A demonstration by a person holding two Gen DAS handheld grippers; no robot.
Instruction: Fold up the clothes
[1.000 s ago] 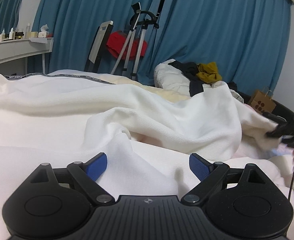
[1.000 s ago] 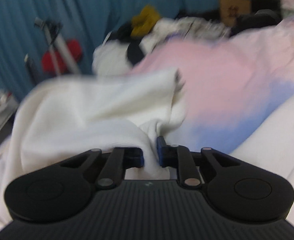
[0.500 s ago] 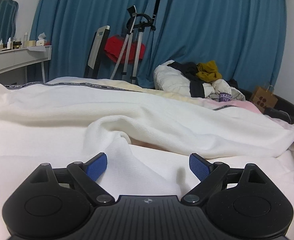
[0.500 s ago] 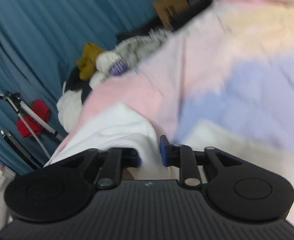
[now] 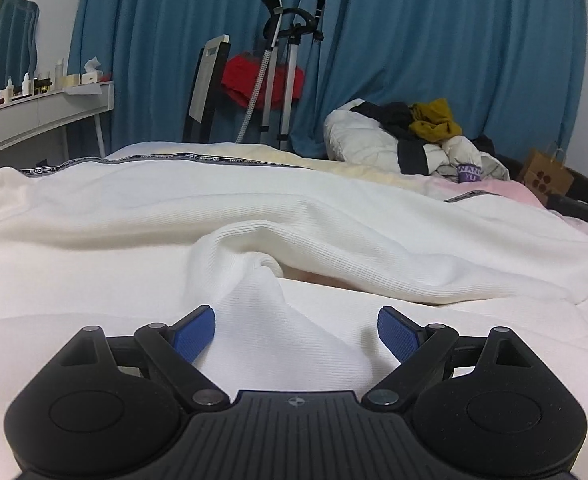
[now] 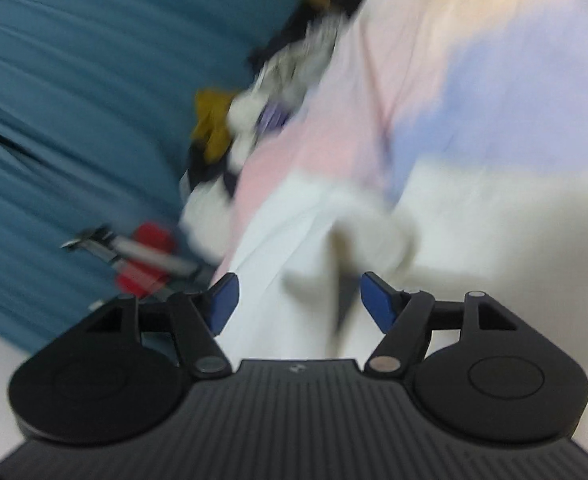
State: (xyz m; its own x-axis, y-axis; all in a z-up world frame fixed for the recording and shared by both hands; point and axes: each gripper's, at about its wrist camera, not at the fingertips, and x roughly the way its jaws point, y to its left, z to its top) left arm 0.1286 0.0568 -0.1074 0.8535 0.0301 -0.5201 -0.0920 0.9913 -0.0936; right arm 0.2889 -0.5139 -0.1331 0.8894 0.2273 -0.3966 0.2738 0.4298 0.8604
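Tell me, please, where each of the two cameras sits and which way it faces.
Left wrist: on the left tongs, low over the white garment, facing the blue curtains; its open blue fingers show.
Right wrist: on the right tongs, rolled and blurred, facing the garment's edge and the pastel bedding; open fingers show.
Shared: white garment, curtains, clothes pile, red item.

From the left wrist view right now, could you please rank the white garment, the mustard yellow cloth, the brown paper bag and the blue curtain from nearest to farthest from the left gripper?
1. white garment, directly under and ahead of the left gripper.
2. mustard yellow cloth, on the clothes pile, ahead right.
3. brown paper bag, far right; too close to call against the cloth.
4. blue curtain, the backdrop.
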